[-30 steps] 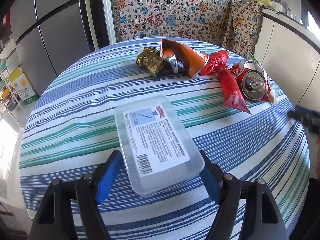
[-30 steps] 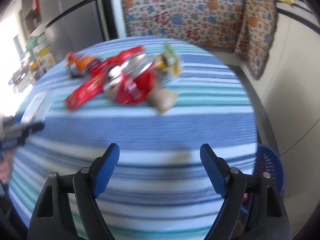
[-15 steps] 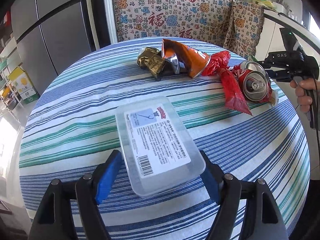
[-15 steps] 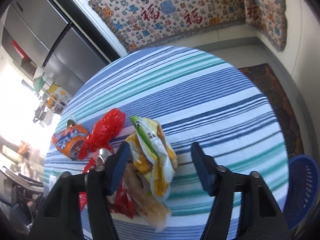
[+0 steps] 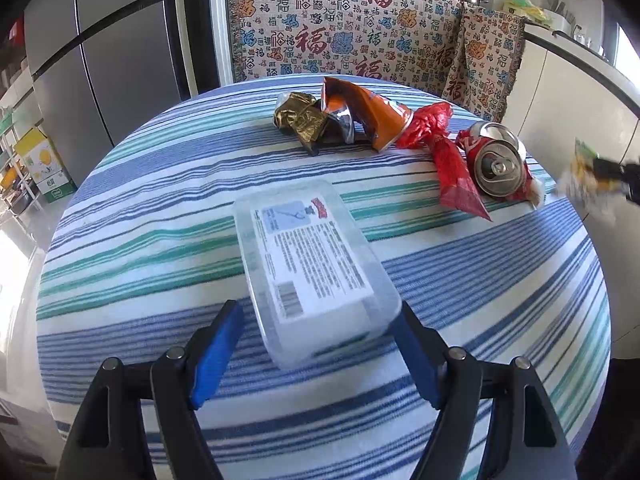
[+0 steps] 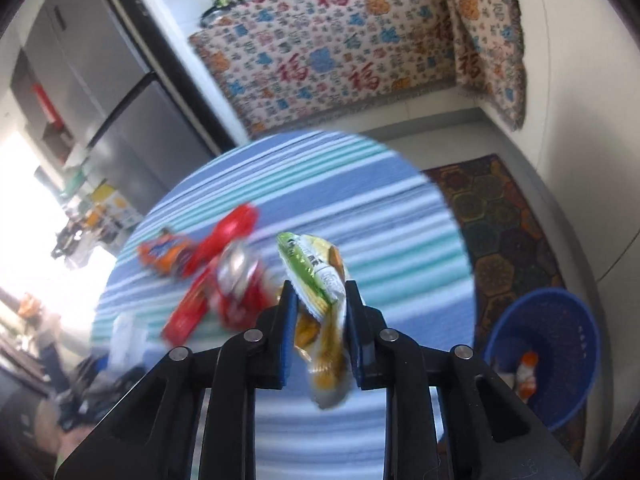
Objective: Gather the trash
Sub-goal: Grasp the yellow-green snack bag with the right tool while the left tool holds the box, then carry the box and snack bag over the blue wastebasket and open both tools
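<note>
Trash covers the far half of the round striped table (image 5: 168, 216) in our left wrist view: a gold wrapper (image 5: 298, 118), an orange snack bag (image 5: 372, 110), a red wrapper (image 5: 448, 160) and a crushed red can (image 5: 498, 162) lie in a loose row, the can touching the red wrapper. Nearer to us a clear plastic box (image 5: 312, 268) with a printed label rests on the cloth between the spread blue pads of our left claw (image 5: 316, 354), which stands open; whether its right pad touches the box we cannot tell. At the right edge our right claw (image 5: 612, 170) appears blurred, with a pale wrapper in it. In our right wrist view that right claw (image 6: 320, 312) is closing, its pads pinching a green and yellow snack wrapper (image 6: 320, 276) held above the table (image 6: 400, 240). Behind it the can (image 6: 236, 280) and the red wrapper (image 6: 224, 236) are blurred. A blue basket (image 6: 560, 320) stands on the floor at lower right, holding a scrap of packaging.
</note>
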The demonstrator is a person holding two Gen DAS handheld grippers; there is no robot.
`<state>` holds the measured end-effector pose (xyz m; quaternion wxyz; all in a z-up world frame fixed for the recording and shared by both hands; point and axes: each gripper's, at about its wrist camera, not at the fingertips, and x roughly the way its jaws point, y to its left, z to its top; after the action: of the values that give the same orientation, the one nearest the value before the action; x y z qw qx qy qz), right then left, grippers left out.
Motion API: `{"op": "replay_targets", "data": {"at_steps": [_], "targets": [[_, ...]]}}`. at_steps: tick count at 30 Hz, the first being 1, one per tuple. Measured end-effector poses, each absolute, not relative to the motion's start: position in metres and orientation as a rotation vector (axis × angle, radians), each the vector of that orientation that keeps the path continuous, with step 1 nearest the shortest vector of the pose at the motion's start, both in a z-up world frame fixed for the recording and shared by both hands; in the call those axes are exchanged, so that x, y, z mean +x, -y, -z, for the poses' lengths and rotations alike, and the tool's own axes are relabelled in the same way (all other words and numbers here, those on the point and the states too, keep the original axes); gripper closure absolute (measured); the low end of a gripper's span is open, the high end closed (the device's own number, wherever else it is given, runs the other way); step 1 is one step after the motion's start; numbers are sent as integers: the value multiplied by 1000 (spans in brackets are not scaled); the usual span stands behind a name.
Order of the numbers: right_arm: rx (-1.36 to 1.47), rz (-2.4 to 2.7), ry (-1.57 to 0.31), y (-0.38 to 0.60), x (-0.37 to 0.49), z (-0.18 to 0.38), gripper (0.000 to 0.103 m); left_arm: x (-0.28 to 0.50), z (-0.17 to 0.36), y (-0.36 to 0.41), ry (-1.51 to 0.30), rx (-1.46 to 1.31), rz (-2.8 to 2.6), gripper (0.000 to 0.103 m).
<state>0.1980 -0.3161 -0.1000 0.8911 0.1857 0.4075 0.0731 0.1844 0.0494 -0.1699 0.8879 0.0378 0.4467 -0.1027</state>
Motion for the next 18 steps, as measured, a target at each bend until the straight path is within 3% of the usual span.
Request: {"op": "replay_targets", "data": {"at_steps": [10,12,14,18], "targets": [[285,-311,-968,234,163,150,79,177,161,-62,-958,4,248,26],[263,-305,-971,235,164,147,58,183,161,-64,-970,-27,245,26],[246,-311,-972,235,167,142,47,190,160,-65,-988,-68,249,26],[195,-325,-997,228,173,142,43,201,160,-60,-1006,-93,261,25]]}}
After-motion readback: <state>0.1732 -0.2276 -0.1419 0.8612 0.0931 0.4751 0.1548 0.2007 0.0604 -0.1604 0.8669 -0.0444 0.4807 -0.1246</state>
